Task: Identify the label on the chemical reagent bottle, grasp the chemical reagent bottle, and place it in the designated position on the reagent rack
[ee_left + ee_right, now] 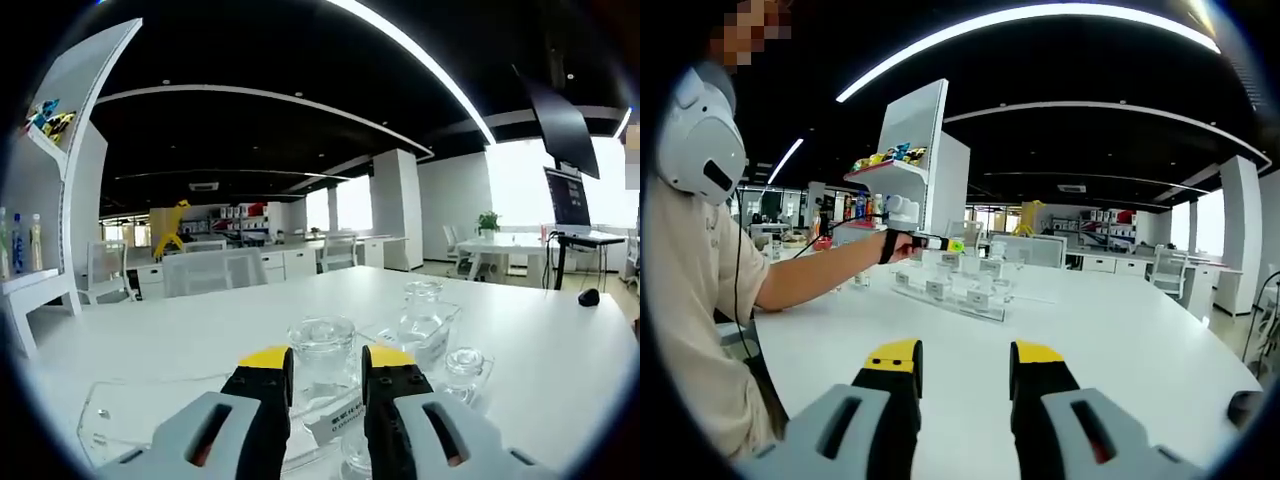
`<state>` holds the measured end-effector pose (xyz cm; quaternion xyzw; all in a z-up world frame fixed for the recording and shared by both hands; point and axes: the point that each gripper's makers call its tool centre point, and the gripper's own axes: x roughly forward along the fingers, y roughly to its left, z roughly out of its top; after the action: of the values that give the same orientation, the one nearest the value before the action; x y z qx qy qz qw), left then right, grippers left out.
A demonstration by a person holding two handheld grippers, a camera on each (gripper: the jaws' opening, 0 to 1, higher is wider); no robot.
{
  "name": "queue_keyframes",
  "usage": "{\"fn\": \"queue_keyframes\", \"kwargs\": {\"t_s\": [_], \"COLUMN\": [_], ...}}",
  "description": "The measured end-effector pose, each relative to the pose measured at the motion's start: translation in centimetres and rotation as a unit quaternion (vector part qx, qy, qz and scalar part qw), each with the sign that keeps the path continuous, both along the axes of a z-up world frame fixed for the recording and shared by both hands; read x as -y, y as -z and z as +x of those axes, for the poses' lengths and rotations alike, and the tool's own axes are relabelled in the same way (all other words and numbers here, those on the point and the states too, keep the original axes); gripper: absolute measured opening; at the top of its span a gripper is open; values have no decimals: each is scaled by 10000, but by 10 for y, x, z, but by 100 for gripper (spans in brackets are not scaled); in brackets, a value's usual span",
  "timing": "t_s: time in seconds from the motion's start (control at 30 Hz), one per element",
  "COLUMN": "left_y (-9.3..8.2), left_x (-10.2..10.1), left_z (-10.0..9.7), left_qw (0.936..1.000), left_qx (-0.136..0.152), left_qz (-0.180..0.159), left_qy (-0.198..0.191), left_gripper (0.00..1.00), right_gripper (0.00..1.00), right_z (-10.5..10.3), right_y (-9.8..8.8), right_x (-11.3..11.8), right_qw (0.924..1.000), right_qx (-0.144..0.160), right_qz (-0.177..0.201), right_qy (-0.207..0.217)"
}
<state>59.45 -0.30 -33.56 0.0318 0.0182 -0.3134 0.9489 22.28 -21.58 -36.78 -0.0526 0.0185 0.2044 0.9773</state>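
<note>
Left hand-held gripper [327, 368] straddles my reagent bottle [322, 352], jaws unclosed; next I squeeze, lift toward rack [180, 410].

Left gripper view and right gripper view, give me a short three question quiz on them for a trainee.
1. True or false: the right hand-held gripper is holding a bottle.
2. In the left gripper view, where does the nearest glass bottle appear relative to the jaws of the left hand-held gripper? A) between them B) left of both C) right of both
3. Fill in: in the right gripper view, the clear rack stands on a ___ table.

Key: 1 false, its jaws are open with nothing between them; 2 A; 3 white.
</note>
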Motion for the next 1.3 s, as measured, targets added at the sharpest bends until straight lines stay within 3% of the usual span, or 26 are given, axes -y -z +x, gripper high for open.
{"fn": "queue_keyframes", "kwargs": {"t_s": [0.4,0.67,0.9,1.0,1.07,1.13,1.3], "left_y": [-11,-27,-48,-61,-64,-69,-76], "left_x": [-13,-12,-18,-17,-9,-11,-11], "left_z": [-7,-17,-31,-44,-55,-58,-66], "left_qw": [9999,9998,9993,9983,9962,9955,9951], "left_qx": [20,68,288,381,246,280,387], "left_qz": [135,-73,23,0,-185,-287,-154], "left_qy": [-45,166,236,435,820,857,898], "left_gripper": [31,33,33,33,34,34,34], "right_gripper": [35,35,36,36,36,36,36], "right_z": [-1,-3,-8,-10,-12,-14,-20], "right_y": [-2,-4,-7,-11,-14,-15,-13], "right_x": [-4,-3,1,2,2,1,0], "right_qw": [10000,9999,9997,9995,9994,9993,9993], "right_qx": [61,90,160,209,242,277,272], "right_qz": [30,127,191,225,245,261,269], "right_qy": [-30,12,30,59,68,61,57]}}
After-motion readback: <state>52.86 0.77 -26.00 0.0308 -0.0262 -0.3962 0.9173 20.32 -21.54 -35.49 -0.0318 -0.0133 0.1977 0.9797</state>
